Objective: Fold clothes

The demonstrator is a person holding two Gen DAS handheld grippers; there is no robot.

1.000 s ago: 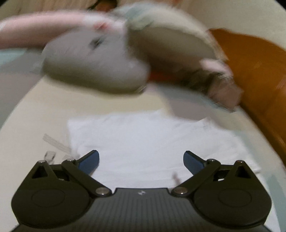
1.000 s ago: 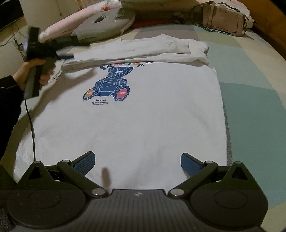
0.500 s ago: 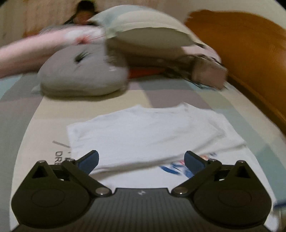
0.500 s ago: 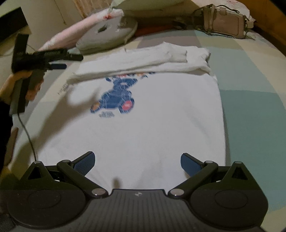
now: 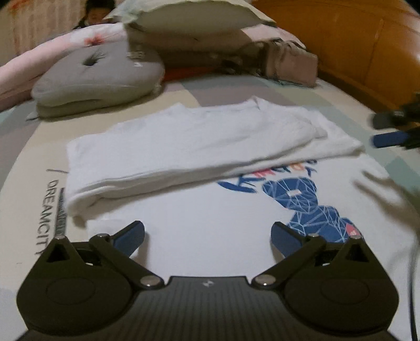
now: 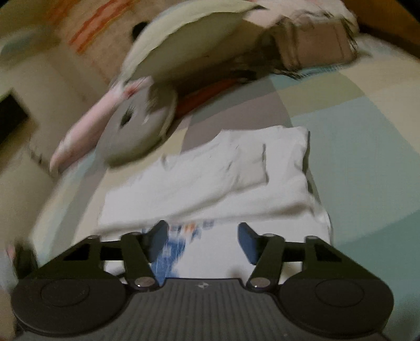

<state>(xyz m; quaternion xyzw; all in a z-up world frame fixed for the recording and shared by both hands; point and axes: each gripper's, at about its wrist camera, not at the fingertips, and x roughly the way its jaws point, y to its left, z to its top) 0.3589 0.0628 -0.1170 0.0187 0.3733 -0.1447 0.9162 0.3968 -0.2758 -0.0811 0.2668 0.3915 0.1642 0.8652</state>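
- Left claw [image 5: 207, 236]: jaws spread wide, nothing between them, poised over the lower body of the white T-shirt [image 5: 210, 236].
- Right claw [image 6: 202, 241]: jaws closing, roughly half apart, no cloth pinched; it sits over the shirt's printed chest.
- T-shirt: flat on the bed [image 5: 31, 147]; its upper part is folded into a band [image 5: 183, 147] lying just beyond both claws, and the blue bear print [image 5: 302, 202] shows ahead and right of the left claw.
- Beyond the band: grey round cushion [image 5: 97, 76], pillow [image 5: 194, 18], tan handbag [image 5: 288, 63].
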